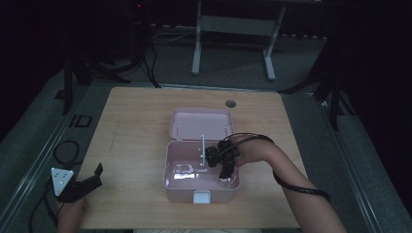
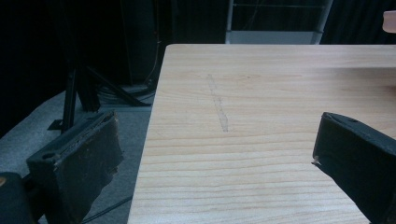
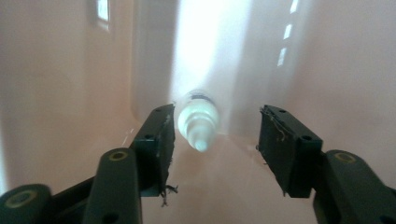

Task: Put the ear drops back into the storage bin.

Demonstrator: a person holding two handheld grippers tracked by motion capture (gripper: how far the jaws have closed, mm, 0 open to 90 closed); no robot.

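An open pink box (image 1: 184, 192) stands mid-table with its lid (image 1: 200, 124) folded back. My right gripper (image 1: 224, 177) points down into the box's right part. In the right gripper view a small white bottle (image 3: 198, 122) with a nozzle tip stands between the jaws of the right gripper (image 3: 217, 114), close to the left-hand jaw, with a wide gap to the other; the gripper is open. My left gripper (image 1: 97, 175) rests at the table's front left corner, open. Nothing lies between the jaws of the left gripper (image 2: 218, 119).
The wooden table (image 1: 136, 145) has a round hole (image 1: 231, 103) near its far edge. The box carries a white latch (image 1: 201, 196) at its front, and a clear item (image 1: 184, 168) and a thin white upright (image 1: 202, 148) are inside. A metal frame (image 1: 233, 29) stands on the floor beyond.
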